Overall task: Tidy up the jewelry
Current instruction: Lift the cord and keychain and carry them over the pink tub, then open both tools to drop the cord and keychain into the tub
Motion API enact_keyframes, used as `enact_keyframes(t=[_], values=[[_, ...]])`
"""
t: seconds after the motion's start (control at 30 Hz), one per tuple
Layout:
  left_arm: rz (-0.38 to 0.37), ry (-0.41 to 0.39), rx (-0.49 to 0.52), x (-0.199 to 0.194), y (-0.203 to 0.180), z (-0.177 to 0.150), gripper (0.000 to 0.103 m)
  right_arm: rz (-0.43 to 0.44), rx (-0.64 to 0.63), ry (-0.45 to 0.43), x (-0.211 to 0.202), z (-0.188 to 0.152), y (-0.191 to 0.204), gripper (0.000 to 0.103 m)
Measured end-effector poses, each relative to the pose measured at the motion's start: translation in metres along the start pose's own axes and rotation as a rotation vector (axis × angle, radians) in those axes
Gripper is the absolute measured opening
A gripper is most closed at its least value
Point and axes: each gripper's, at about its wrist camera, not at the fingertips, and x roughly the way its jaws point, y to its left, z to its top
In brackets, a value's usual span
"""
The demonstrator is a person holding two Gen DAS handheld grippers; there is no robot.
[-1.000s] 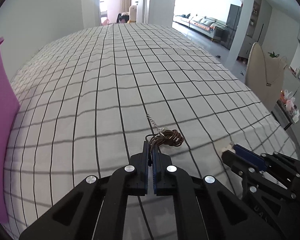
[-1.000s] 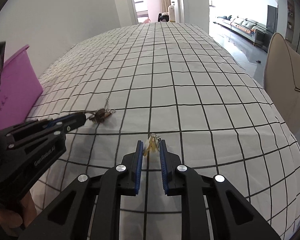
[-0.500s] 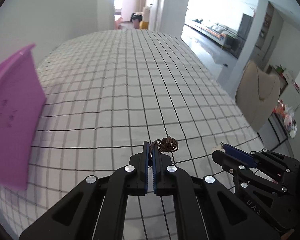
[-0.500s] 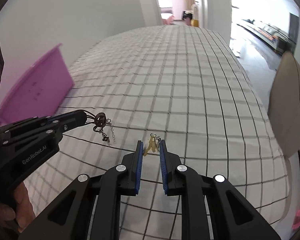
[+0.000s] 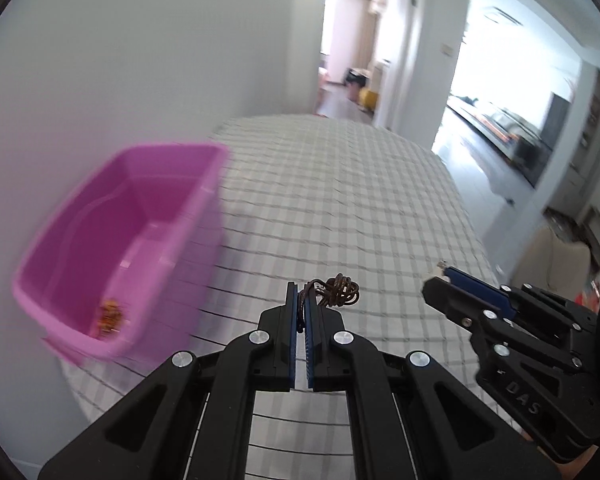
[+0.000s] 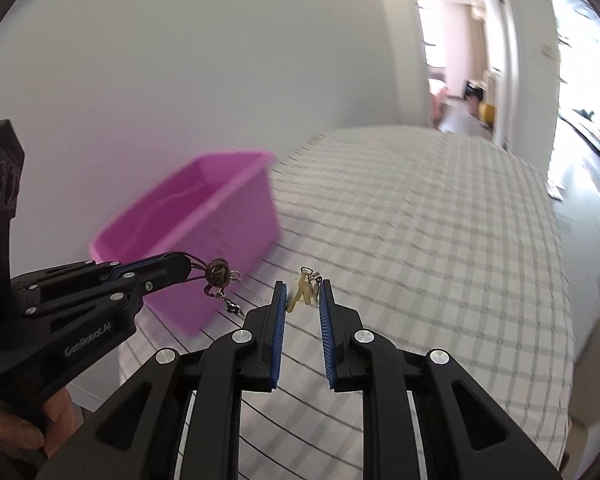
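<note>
My left gripper (image 5: 300, 300) is shut on a brown cord necklace (image 5: 334, 293) and holds it in the air above the checked bed; its small chain hangs down in the right wrist view (image 6: 230, 304). My right gripper (image 6: 303, 292) is shut on a small yellow jewelry piece with a metal ring (image 6: 305, 290), also lifted. A pink plastic bin (image 5: 116, 240) stands at the bed's left edge by the wall, ahead and left of both grippers. Some orange-gold jewelry (image 5: 110, 316) lies in its near corner.
The bed has a white cover with a black grid (image 5: 340, 208). A white wall (image 5: 120, 60) runs along its left side. A doorway (image 5: 360, 40) opens beyond the far end. The left gripper body (image 6: 80, 304) fills the right wrist view's lower left.
Both grippers have lifted and swung left toward the pink bin, carrying their jewelry. The bin's inside has come into view. The frames are motion-blurred.
</note>
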Motion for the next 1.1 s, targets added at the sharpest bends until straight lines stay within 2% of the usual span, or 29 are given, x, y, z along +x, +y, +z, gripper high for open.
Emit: enact_keyframes(t=[0.23, 0.47, 0.6, 0.87, 1.1], values=[[0.101, -0.046, -0.060, -0.011, 0.095, 0.035, 0.004, 0.076, -0.060, -0.017, 0.038, 0.049, 0.074, 0.016], [0.149, 0.011, -0.084, 0.012, 0.178, 0.041, 0.004, 0.120, -0.071, 0.051, 0.108, 0.081, 0.139, 0.016], [0.143, 0.091, -0.110, 0.044, 0.215, 0.033, 0.004, 0.127, -0.049, 0.134, 0.150, 0.082, 0.159, 0.016], [0.106, 0.217, -0.116, 0.092, 0.243, 0.024, 0.004, 0.092, -0.004, 0.282, 0.214, 0.077, 0.170, 0.017], [0.133, 0.272, -0.154, 0.110, 0.257, 0.018, 0.008, 0.072, -0.019, 0.340, 0.234, 0.076, 0.168, 0.018]])
